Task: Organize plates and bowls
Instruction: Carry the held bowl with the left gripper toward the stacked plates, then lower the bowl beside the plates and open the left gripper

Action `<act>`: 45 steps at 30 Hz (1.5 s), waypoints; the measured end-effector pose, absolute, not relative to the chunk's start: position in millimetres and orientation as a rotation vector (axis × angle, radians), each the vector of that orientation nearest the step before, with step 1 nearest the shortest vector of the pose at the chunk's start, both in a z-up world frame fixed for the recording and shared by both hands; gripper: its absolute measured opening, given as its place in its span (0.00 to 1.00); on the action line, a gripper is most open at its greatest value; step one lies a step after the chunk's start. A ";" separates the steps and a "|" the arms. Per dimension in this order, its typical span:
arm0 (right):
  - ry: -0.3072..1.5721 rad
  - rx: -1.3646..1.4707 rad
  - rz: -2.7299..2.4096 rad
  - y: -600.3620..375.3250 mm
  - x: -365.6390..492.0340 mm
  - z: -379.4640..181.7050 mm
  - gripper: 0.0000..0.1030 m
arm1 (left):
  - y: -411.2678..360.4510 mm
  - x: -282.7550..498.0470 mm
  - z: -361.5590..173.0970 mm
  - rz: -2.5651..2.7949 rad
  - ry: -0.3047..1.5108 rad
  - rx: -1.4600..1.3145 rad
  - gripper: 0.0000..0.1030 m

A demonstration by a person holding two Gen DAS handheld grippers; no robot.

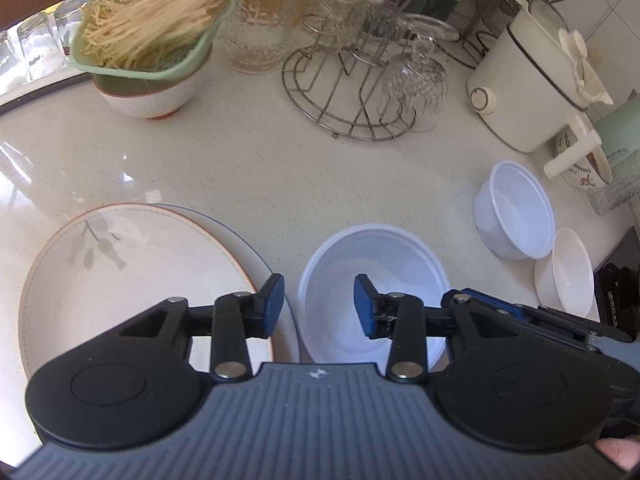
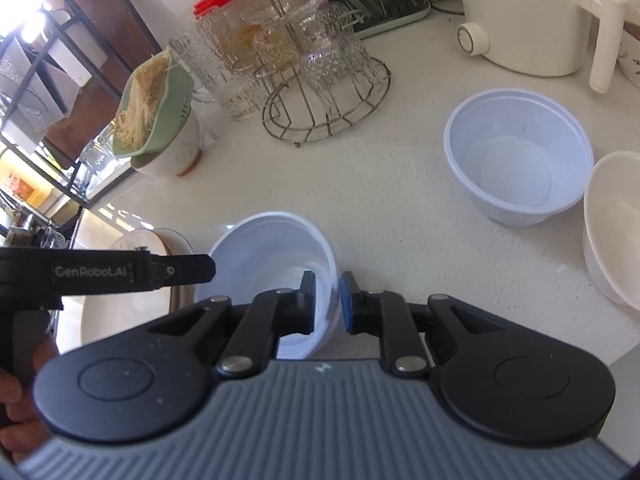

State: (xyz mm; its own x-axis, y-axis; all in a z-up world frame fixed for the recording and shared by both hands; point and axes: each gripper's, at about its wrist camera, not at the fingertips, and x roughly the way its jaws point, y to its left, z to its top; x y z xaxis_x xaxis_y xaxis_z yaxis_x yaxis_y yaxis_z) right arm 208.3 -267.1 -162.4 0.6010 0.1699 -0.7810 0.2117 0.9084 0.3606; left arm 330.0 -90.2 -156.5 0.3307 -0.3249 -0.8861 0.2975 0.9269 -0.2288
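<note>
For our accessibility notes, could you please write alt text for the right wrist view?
The right gripper pinches the rim of a white plastic bowl on a pale countertop. A second plastic bowl and a cream bowl sit to the right, stacked plates to the left.

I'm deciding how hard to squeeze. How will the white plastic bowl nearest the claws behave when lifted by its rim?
The white plastic bowl looks thin-walled and slightly translucent, so it is probably light and its rim may flex under the right claw. It looks empty, so it should lift easily. Its glossy wall could slip.
</note>
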 end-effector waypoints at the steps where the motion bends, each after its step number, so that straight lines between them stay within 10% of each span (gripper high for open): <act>1: 0.930 0.447 -0.031 -267.8 208.1 -160.5 0.27 | -89.4 330.9 -155.0 -0.407 1.162 -0.022 0.44; 45: 0.623 0.371 -0.223 -286.7 120.4 -49.6 0.35 | -129.3 258.7 -43.5 -0.631 0.929 0.014 0.44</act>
